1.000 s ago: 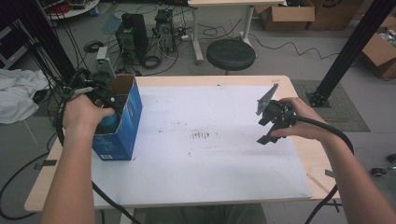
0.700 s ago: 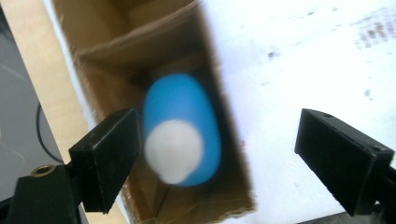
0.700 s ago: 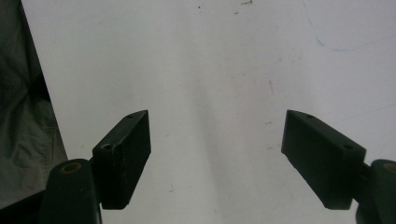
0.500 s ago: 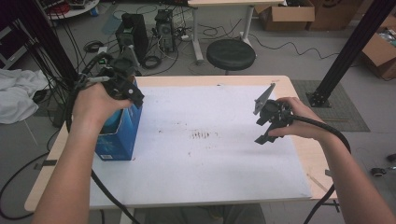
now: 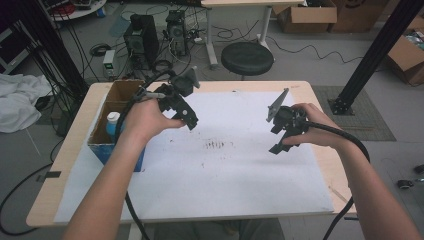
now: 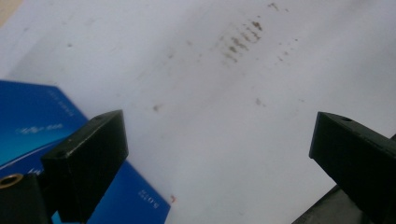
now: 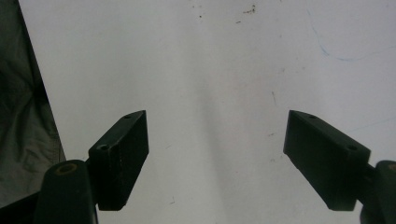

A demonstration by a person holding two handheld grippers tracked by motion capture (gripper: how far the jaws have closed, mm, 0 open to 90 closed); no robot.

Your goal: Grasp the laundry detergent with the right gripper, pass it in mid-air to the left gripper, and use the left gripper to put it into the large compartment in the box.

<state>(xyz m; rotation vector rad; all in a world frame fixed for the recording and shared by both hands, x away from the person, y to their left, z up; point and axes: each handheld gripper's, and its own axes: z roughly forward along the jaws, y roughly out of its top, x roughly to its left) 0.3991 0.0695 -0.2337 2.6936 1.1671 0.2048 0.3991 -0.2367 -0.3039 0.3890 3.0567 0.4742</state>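
Observation:
A blue cardboard box [image 5: 116,149] stands open-topped at the table's left edge, and a white bottle with a blue cap [image 5: 112,123] stands inside it. My left gripper [image 5: 187,116] hovers over the white sheet [image 5: 220,170] just right of the box, open with nothing between its jaws. In the left gripper view the box's blue side [image 6: 32,121] lies at lower left behind the gripper [image 6: 219,154]. My right gripper [image 5: 281,141] is held above the sheet's right part, open and empty. In the right gripper view the gripper [image 7: 217,154] looks down on bare white sheet [image 7: 210,70].
A patch of brown smudges [image 5: 216,145] marks the middle of the sheet. The wooden table [image 5: 320,92] ends shortly past the sheet's right edge. Beyond the far edge stand a black stool [image 5: 247,58] and computer cases [image 5: 140,32]; a black frame leg [image 5: 377,50] rises at the right.
My left gripper has lifted out of the blue box and moved right, over the white sheet. The right gripper has barely shifted.

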